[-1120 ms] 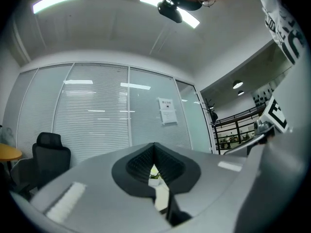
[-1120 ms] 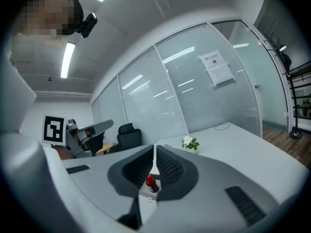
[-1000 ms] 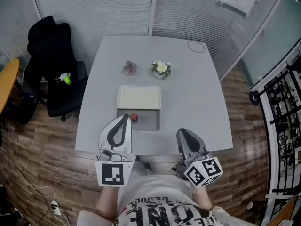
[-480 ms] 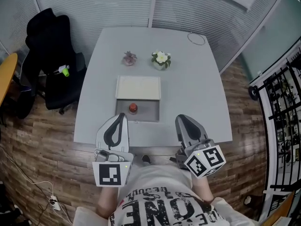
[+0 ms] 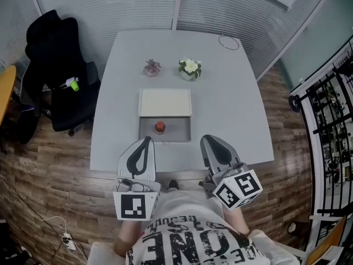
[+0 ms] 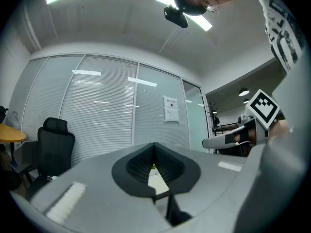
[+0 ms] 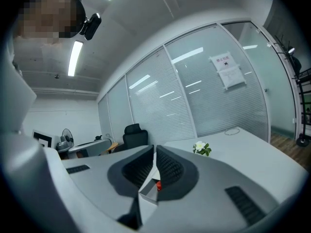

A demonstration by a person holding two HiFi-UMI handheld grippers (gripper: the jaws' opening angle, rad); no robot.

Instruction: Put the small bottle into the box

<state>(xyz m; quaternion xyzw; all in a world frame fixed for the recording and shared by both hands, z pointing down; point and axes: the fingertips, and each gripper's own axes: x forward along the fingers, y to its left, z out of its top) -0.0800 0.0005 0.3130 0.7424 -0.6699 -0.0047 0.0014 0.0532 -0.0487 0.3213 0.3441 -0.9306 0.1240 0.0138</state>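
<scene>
The small bottle (image 5: 160, 127) with a red cap stands upright inside the shallow grey box (image 5: 179, 131), left of its middle. The box's white lid (image 5: 165, 102) lies open behind it. My left gripper (image 5: 146, 141) is shut and empty over the table's front edge, just short of the box's near left corner. My right gripper (image 5: 206, 139) is also shut and empty, beside the box's near right corner. In the right gripper view the red cap (image 7: 157, 184) and box (image 7: 147, 195) show through the hollow under the closed jaw tips (image 7: 154, 147). The left gripper (image 6: 154, 144) is seen shut in the left gripper view.
On the grey table (image 5: 231, 109) behind the box stand a small pink plant (image 5: 152, 67) and a white flower pot (image 5: 189, 67). A cable loop (image 5: 228, 41) lies at the far right corner. A black office chair (image 5: 55, 70) stands to the left on the wooden floor.
My left gripper's tip has drawn back from the bottle toward the table's front edge. The right gripper has shifted slightly left. The bottle stays in the box.
</scene>
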